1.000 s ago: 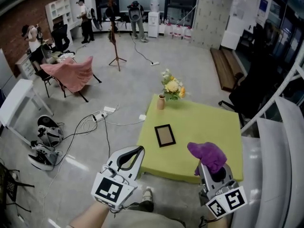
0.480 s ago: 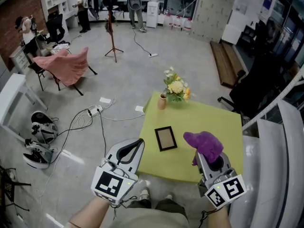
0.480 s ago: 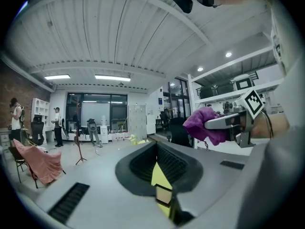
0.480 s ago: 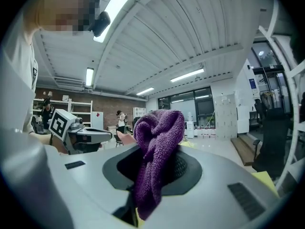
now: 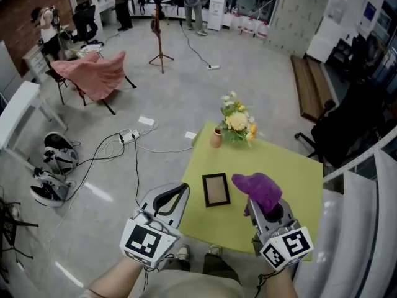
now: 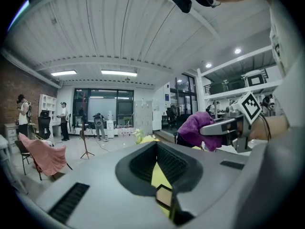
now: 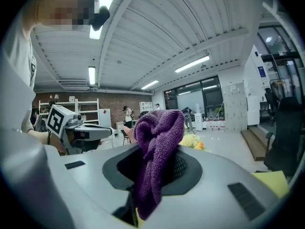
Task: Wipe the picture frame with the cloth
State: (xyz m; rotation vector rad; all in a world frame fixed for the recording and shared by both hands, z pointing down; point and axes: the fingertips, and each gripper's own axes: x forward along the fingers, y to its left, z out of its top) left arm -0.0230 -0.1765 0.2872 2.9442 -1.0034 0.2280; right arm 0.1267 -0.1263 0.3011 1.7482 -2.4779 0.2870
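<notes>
A dark-framed picture frame (image 5: pixel 216 189) lies flat on the yellow-green table (image 5: pixel 291 172), near its front left part. My right gripper (image 5: pixel 265 205) is shut on a bunched purple cloth (image 5: pixel 258 189), held just right of the frame and above the table. In the right gripper view the cloth (image 7: pixel 155 156) fills the gap between the jaws. My left gripper (image 5: pixel 183 191) hovers off the table's front left edge, shut with nothing in it. Through its jaw opening in the left gripper view I see the frame (image 6: pixel 164 196) and the cloth (image 6: pixel 199 129).
A small vase (image 5: pixel 216 138) with yellow and white flowers (image 5: pixel 237 121) stands at the table's far left corner. Cables and a power strip (image 5: pixel 129 134) lie on the floor at left. A black office chair (image 5: pixel 344 126) stands at right. People stand far back.
The table and frame have come closer and lower in the head view. The right gripper and cloth have shifted left, nearer the frame. The left gripper has kept its place and stayed shut.
</notes>
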